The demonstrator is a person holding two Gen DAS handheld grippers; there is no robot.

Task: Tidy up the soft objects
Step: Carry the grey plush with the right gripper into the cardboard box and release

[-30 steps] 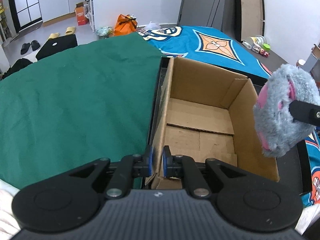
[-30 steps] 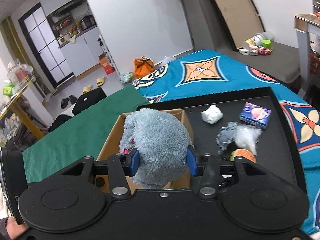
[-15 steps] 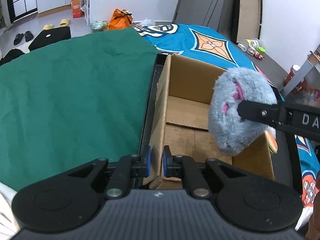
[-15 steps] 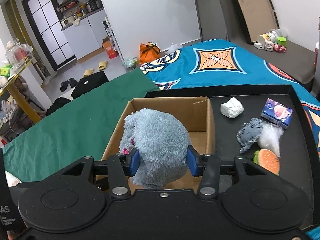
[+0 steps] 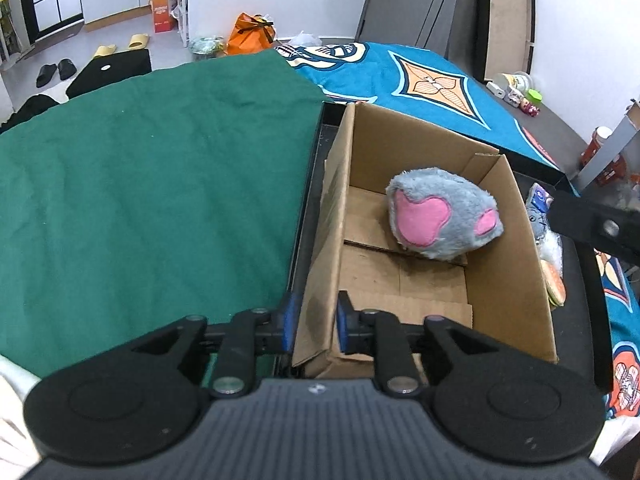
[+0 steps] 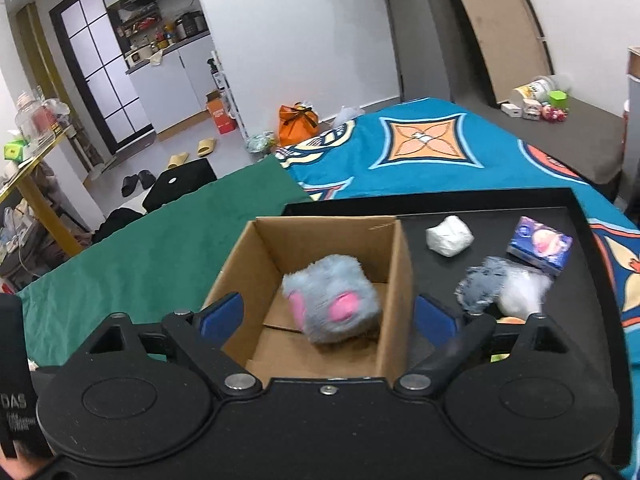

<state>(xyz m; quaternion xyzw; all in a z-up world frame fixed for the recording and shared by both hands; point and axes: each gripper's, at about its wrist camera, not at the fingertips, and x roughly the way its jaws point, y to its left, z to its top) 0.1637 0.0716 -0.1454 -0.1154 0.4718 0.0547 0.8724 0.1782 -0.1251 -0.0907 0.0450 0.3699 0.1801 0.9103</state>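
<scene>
A grey plush toy with pink patches (image 5: 442,216) lies inside the open cardboard box (image 5: 508,248); it also shows in the right wrist view (image 6: 332,300), blurred. My left gripper (image 5: 314,318) is shut on the box's left wall near its front corner. My right gripper (image 6: 328,316) is open and empty above the box (image 6: 394,276), its blue pads wide apart. Part of it shows at the right edge of the left wrist view (image 5: 596,224).
The box stands on a black tray (image 6: 560,216). Right of the box lie a white lump (image 6: 450,236), a blue packet (image 6: 540,246), a grey soft toy (image 6: 482,286), a clear bag (image 6: 522,294) and a burger toy (image 5: 554,284). A green cloth (image 5: 152,184) lies left.
My right gripper opened and let go of the plush toy, which dropped into the box. The right gripper drew back. The left gripper kept its hold on the box wall.
</scene>
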